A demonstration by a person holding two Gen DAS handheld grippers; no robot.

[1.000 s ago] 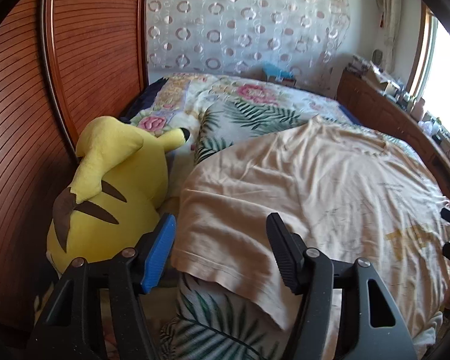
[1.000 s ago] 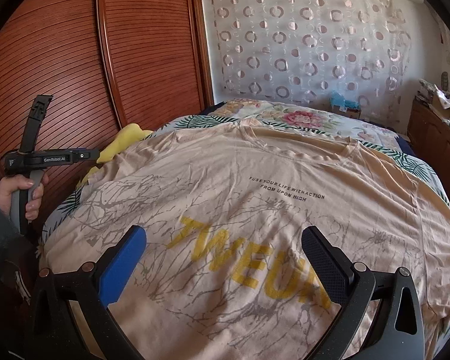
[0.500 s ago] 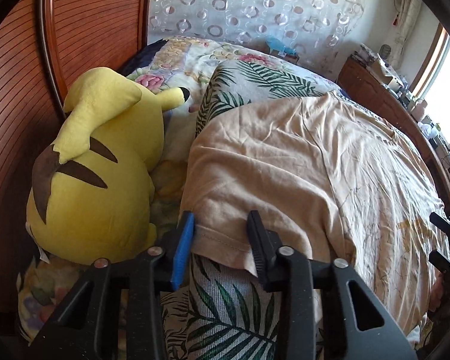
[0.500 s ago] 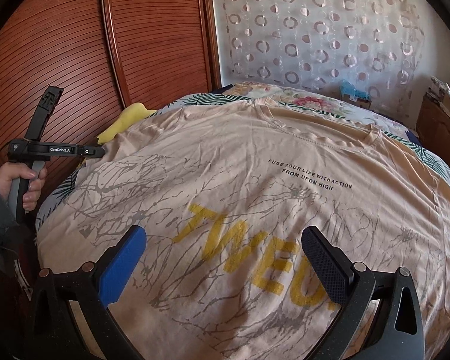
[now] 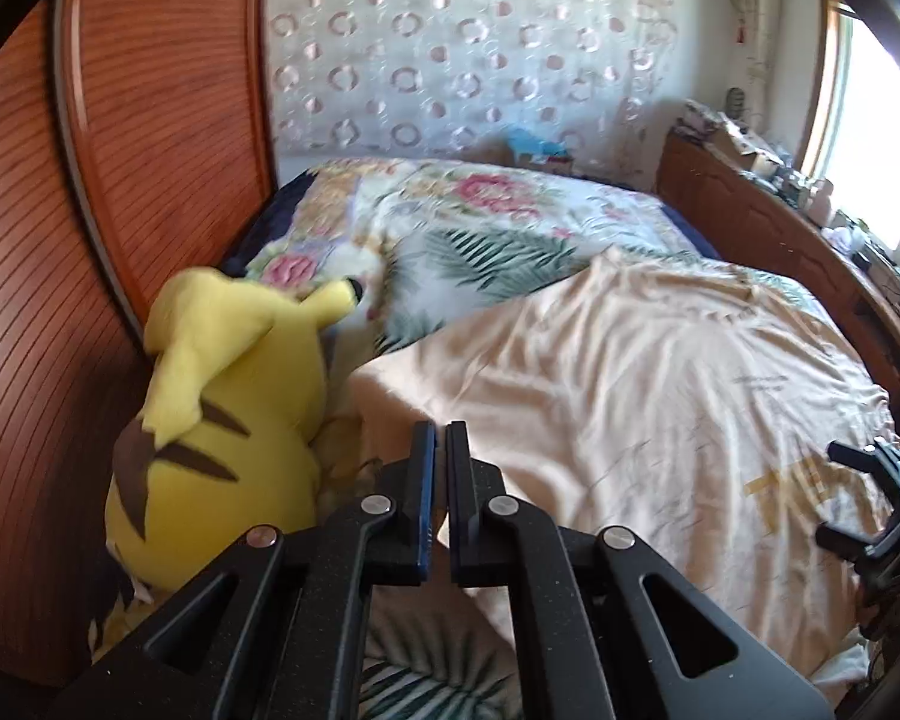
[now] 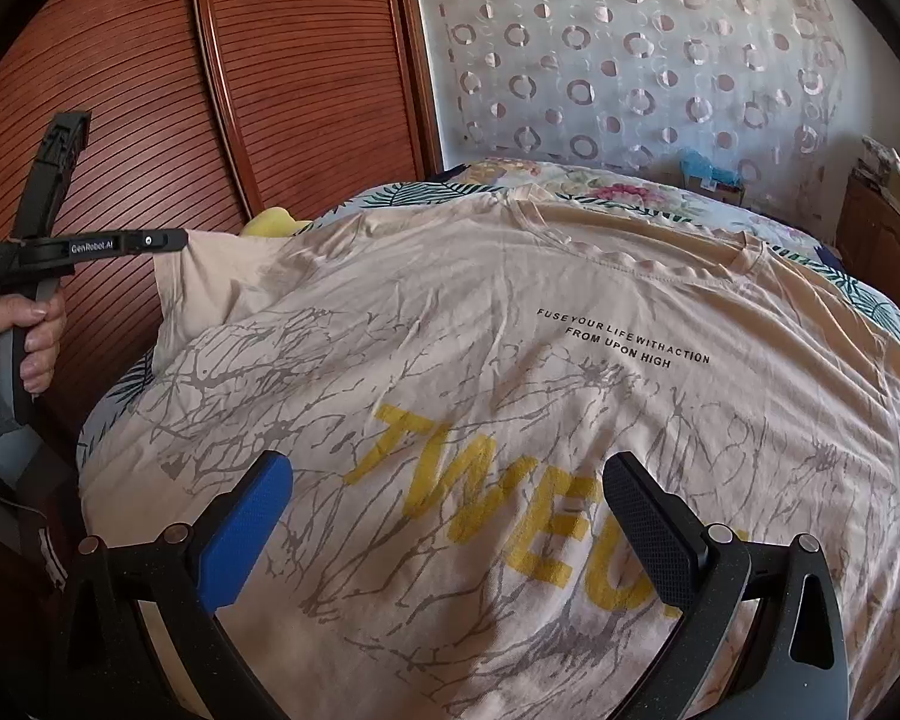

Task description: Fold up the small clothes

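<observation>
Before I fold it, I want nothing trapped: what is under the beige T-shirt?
Under the beige printed T-shirt lies the leaf-and-flower patterned bedspread, showing past its edges. A yellow plush toy sits beside it, not beneath. Whatever lies under the shirt's middle is covered.

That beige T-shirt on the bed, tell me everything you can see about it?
The T-shirt is a soft, thin-looking beige knit, spread front-up over the floral bedspread, its ribbed collar on the far side. It carries grey branch-like print, large yellow letters and small black text reading "FUSE YOUR LIFE WITH ACTION FROM UPON HIGH". It is lightly wrinkled. The left hand-held gripper is shut on one sleeve edge, holding it above the bed. The right hand-held gripper hovers open over the lettering.
</observation>
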